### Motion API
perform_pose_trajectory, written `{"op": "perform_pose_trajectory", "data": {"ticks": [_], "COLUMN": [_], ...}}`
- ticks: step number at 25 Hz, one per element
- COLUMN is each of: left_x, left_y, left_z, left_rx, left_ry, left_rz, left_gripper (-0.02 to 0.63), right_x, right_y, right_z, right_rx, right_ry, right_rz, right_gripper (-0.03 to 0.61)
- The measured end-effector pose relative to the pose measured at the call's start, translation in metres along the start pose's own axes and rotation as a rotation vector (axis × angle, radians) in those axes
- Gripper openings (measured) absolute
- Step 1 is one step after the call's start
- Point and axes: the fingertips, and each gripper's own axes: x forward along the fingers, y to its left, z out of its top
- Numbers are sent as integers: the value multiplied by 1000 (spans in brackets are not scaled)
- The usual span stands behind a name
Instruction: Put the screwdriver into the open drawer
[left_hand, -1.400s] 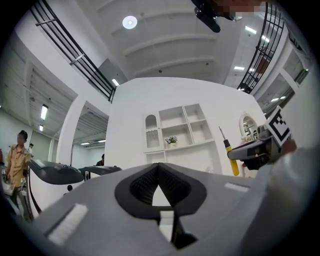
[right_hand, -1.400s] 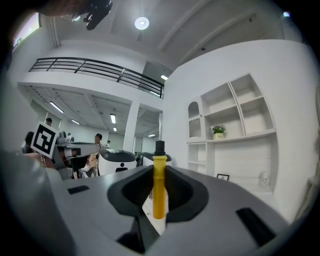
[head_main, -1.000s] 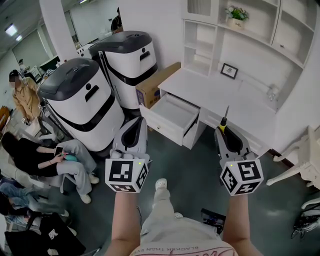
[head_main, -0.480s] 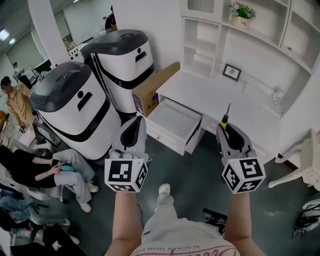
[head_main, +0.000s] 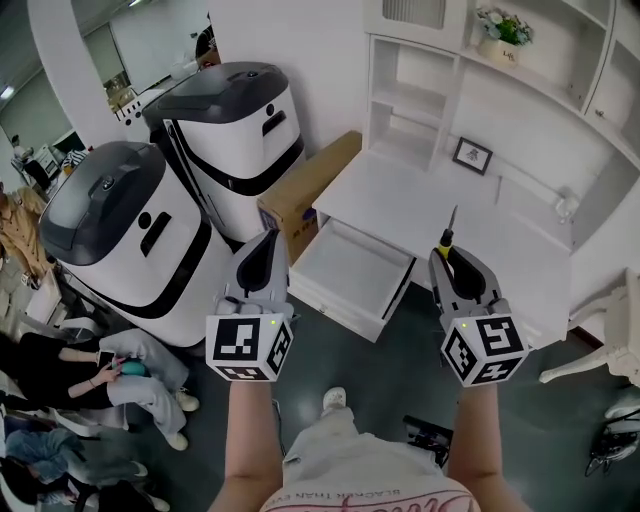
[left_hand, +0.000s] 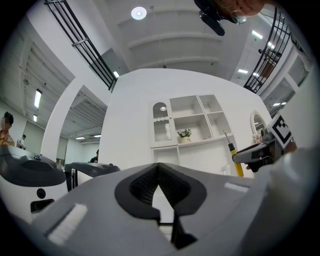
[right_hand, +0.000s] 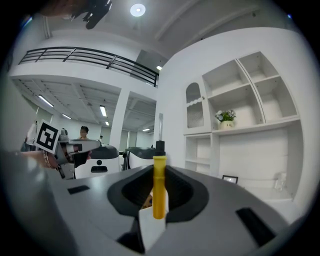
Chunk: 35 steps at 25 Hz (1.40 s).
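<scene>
Desk (head_main: 480, 215) against right wall, shelf unit (head_main: 415, 90) on its back edge. Open drawer (head_main: 350, 265) juts from desk front, left end. Cardboard box (head_main: 300, 190) left of desk, between it and rear machine (head_main: 235, 130); second machine (head_main: 110, 230) further left, nearer. Picture frame (head_main: 471, 155) on desktop — potted plant (head_main: 500, 30) on shelf above. Left gripper (head_main: 268, 240) before drawer's left corner; right gripper (head_main: 447, 255) at drawer's right — screwdriver (head_main: 449, 235) between its jaws.

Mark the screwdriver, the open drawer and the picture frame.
screwdriver (right_hand: 159, 187): right gripper view, yellow handle.
open drawer (head_main: 352, 268): head view, bare inner floor.
picture frame (head_main: 472, 155): head view, its centre.
</scene>
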Motion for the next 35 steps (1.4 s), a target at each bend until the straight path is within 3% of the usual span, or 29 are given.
{"op": "perform_pose_trajectory", "data": {"ticks": [8, 16, 24, 35], "left_x": [64, 98, 111, 122], "left_y": [57, 85, 89, 81], "left_z": [-17, -35, -62, -109], "left_rx": [-16, -41, -64, -95], "left_ry": [8, 22, 65, 156], "left_rz": [-20, -31, -40, -52], "left_gripper": [9, 9, 9, 9], "right_x": [83, 130, 153, 178], "right_y": [2, 0, 0, 4], "right_z": [1, -8, -37, -106], "right_rx": [7, 12, 26, 74], "right_ry": [18, 57, 138, 292], "right_rz": [-16, -27, -19, 25], "right_gripper": [78, 78, 78, 78]}}
